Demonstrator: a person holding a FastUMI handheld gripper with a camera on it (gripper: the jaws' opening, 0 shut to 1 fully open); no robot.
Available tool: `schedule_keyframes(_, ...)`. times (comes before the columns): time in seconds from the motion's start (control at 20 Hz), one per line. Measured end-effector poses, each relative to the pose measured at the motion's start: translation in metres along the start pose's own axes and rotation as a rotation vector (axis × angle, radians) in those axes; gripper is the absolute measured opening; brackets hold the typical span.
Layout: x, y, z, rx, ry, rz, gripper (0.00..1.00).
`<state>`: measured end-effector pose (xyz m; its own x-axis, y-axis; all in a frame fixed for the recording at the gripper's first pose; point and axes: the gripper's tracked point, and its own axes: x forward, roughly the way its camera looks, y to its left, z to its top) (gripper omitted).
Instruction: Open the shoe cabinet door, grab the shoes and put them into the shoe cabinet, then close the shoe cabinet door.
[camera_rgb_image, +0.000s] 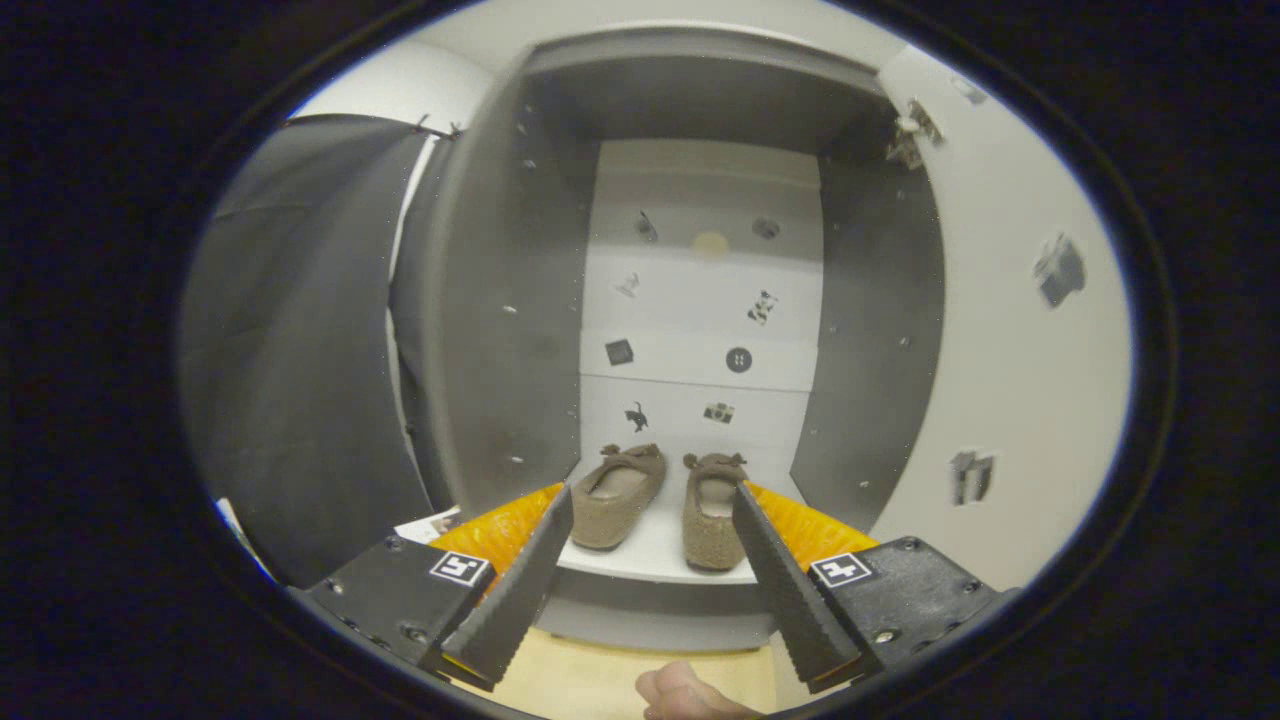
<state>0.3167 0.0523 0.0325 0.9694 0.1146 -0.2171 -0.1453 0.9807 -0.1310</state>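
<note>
The shoe cabinet stands with its door swung wide to the right. Two brown fuzzy slippers sit side by side on its white bottom shelf: the left slipper and the right slipper, toes pointing inward. My gripper is open, its fingers spread wide in front of the cabinet, with the slippers just beyond the fingertips. Nothing is held between the fingers.
The cabinet's white back panel carries several small stickers. Dark cloth hangs to the left of the cabinet. A pale wooden floor lies below, with part of a person's hand near it. The door's hinge shows at top right.
</note>
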Motion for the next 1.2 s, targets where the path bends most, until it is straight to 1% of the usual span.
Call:
schedule_keyframes(0.05,-0.026,0.003,0.007,-0.008,-0.022,0.003,1.00)
schedule_keyframes(0.2,-0.100,-0.003,0.028,0.019,-0.093,-0.032,1.00)
schedule_keyframes(0.3,-0.145,-0.014,0.040,-0.003,-0.126,-0.059,1.00)
schedule_keyframes(0.45,-0.207,-0.026,0.063,-0.012,-0.179,-0.037,1.00)
schedule_keyframes(0.6,-0.264,-0.058,0.081,0.003,-0.223,-0.038,1.00)
schedule_keyframes(0.7,-0.300,-0.071,0.086,0.018,-0.239,-0.004,1.00)
schedule_keyframes(0.85,-0.344,-0.098,0.082,-0.023,-0.233,0.020,1.00)
schedule_keyframes(1.0,-0.376,-0.139,0.077,-0.034,-0.237,-0.024,1.00)
schedule_keyframes(1.05,-0.387,-0.149,0.072,-0.029,-0.238,-0.024,1.00)
schedule_keyframes(1.15,-0.403,-0.177,0.065,-0.022,-0.240,-0.038,1.00)
schedule_keyframes(1.2,-0.407,-0.196,0.060,-0.020,-0.242,-0.058,1.00)
